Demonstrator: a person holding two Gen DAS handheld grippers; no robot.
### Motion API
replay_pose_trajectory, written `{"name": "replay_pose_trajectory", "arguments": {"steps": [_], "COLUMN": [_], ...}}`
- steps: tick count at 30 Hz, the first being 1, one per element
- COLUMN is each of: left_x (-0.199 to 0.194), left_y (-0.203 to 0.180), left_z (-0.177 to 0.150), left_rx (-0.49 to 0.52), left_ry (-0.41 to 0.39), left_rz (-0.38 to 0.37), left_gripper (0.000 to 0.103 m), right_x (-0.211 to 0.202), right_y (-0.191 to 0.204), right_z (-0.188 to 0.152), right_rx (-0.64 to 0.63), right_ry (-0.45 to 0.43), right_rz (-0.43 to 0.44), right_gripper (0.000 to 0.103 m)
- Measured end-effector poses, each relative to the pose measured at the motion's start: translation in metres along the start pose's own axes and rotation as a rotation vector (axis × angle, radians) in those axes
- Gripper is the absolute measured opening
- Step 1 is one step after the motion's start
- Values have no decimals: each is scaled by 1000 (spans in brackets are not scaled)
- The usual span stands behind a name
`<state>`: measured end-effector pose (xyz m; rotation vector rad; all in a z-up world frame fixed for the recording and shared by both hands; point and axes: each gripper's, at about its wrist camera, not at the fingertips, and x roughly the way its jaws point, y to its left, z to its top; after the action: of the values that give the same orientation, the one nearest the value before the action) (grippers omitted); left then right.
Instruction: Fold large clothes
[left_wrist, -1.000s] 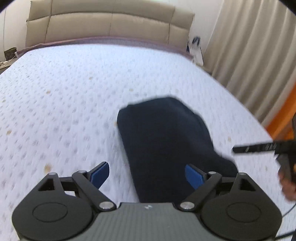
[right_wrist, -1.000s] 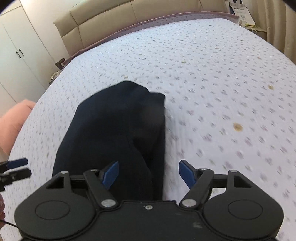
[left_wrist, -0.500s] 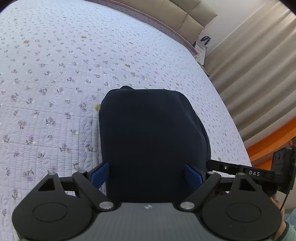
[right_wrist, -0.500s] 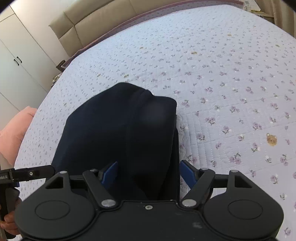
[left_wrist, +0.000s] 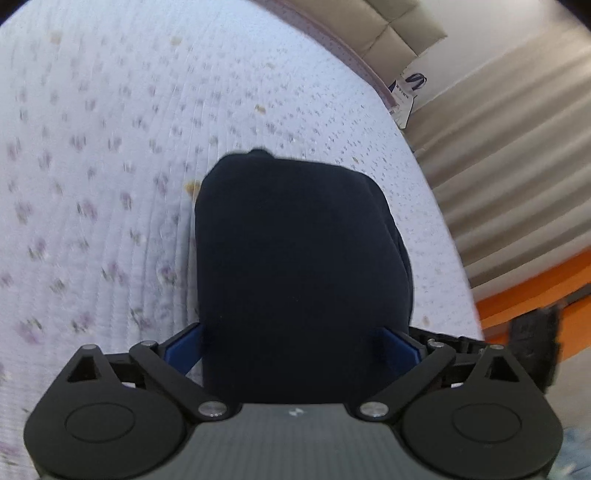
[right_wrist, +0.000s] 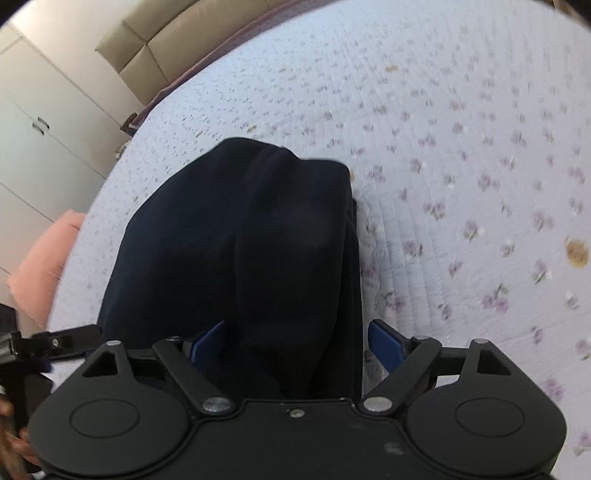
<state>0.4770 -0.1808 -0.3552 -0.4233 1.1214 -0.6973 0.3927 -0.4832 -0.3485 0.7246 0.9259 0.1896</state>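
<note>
Folded navy garment (left_wrist: 295, 258) lies on bedspread (left_wrist: 110, 166) between both spread, just-widened grippers.

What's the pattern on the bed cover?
Small purple flowers on the white bed cover, clearest in the right wrist view.

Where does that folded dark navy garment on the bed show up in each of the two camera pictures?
Left wrist view: folded dark navy garment fills the centre, running down between the gripper's blue fingers.
Right wrist view: it sits centre-left, reaching the bottom.
Shared landmark: the beige padded headboard along the top.
</note>
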Motion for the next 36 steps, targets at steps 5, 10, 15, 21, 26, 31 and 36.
{"name": "replay_pose_trajectory", "arguments": {"steps": [5, 10, 15, 21, 26, 31, 36], "left_x": [14, 20, 5, -32, -103, -177, -222], "left_y": [30, 30, 20, 7, -5, 6, 45], "left_z": [-5, -13, -24, -37, -65, -114, -171], "left_rx": [-177, -219, -164, -145, -118, -108, -123], "left_ry": [26, -25, -84, -123, -145, -139, -119], "left_rz": [-120, -126, -122, -220, -238, -233, -187], "left_gripper": [103, 103, 72, 67, 67, 67, 67], "right_x": [18, 20, 11, -29, -76, -100, -76], "right_y": [-24, -22, -8, 40, 95, 147, 171], "right_z": [-3, -4, -10, -24, -66, -134, -198], "right_rx": [109, 138, 103, 35, -18, -50, -25], "right_ry": [53, 56, 38, -10, -8, 28, 90], "right_rz": [183, 225, 211, 267, 259, 253, 224], "right_gripper": [103, 89, 71, 55, 55, 55, 55]}}
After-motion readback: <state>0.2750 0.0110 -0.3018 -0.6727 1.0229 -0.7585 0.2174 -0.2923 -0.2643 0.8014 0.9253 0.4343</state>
